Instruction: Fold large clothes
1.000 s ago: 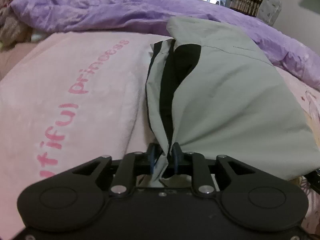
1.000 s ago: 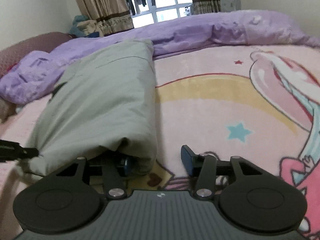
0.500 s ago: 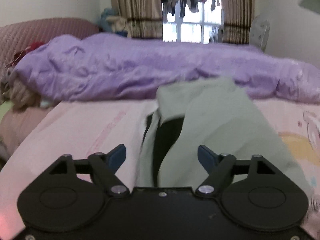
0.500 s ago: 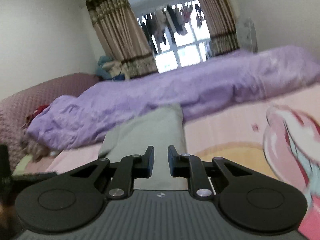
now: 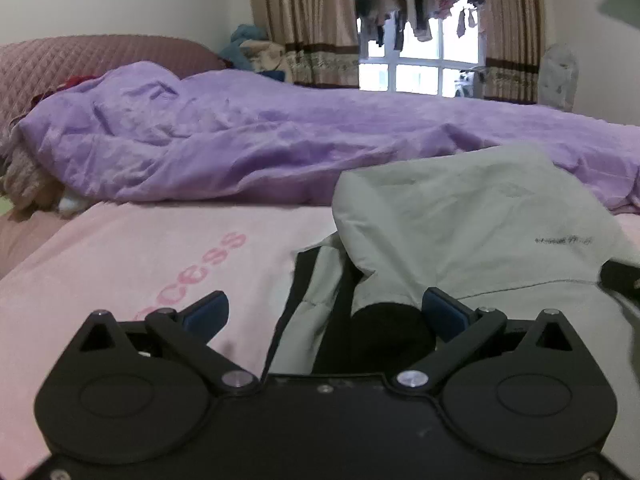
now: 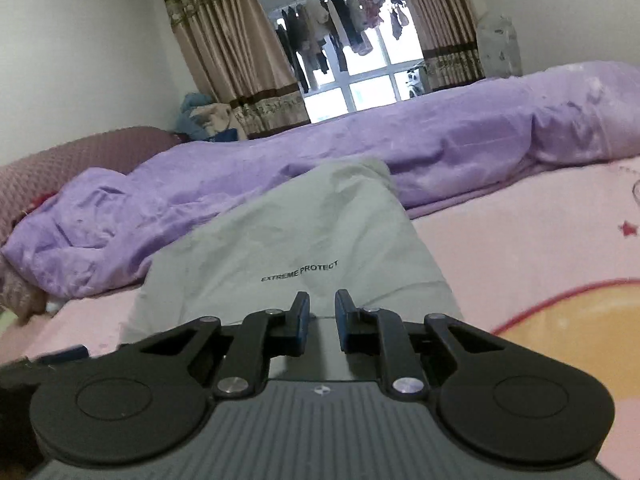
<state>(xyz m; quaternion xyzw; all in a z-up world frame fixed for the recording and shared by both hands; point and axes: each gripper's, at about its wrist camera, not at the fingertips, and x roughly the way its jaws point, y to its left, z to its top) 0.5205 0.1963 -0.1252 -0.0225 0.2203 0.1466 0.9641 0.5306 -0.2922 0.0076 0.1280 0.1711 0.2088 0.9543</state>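
Two grippers hover over the pink bedspread (image 5: 132, 248). A grey-green jacket (image 5: 472, 240) lies folded mid-bed, its far edge against the rumpled purple duvet (image 5: 240, 140), with bare plush pink to either side. Its matte shell shows black lining at the near edge. The left gripper (image 5: 324, 310) gapes wide, empty; the right gripper (image 6: 322, 318) is narrowed, holding nothing.

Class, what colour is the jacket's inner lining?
Black, inside the grey-green jacket; clearest in the left wrist view.
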